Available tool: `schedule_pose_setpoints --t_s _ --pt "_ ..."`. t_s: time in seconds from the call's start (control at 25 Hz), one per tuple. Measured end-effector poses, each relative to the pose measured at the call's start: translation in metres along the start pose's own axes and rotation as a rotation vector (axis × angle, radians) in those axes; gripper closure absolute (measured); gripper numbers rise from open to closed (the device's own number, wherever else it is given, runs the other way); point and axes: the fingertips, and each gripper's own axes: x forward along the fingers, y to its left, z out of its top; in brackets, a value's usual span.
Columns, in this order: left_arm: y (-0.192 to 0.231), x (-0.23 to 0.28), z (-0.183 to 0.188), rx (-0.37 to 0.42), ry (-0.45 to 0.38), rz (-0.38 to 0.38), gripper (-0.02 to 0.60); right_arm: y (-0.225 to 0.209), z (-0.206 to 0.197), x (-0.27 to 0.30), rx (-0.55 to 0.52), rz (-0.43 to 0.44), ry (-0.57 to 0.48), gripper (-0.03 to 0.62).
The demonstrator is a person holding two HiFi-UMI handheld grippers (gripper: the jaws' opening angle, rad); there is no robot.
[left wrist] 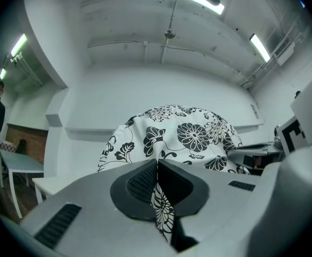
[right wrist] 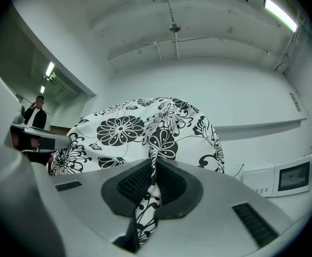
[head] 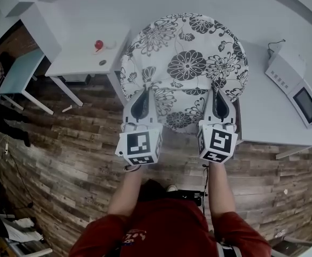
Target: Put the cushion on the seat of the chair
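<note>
Just left of the white table (head: 268, 116), you hold the round floral cushion (head: 185, 63) up by its near edge. Your left gripper (head: 142, 98) and right gripper (head: 219, 96) are each clamped tight on a fold of its fabric.

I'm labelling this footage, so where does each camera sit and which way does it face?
Head view: on the person's head, facing steeply down at the cushion and floor; forearms, left gripper and right gripper show.
Left gripper view: on the left gripper, looking along its jaws, shut on the cushion, toward wall and ceiling.
Right gripper view: the same from the right gripper.
Shared: all three show the cushion.
</note>
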Motion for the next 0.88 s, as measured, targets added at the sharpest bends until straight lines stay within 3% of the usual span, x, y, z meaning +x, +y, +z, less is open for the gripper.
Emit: schedule_pose_setpoints --t_s 0.88 --pt "0.0023 0.0026 -0.0029 -0.006 -0.1 -0.023 0.552 0.0033 -0.0013 -0.0004 -0.066 -0.034 -0.068 0.554"
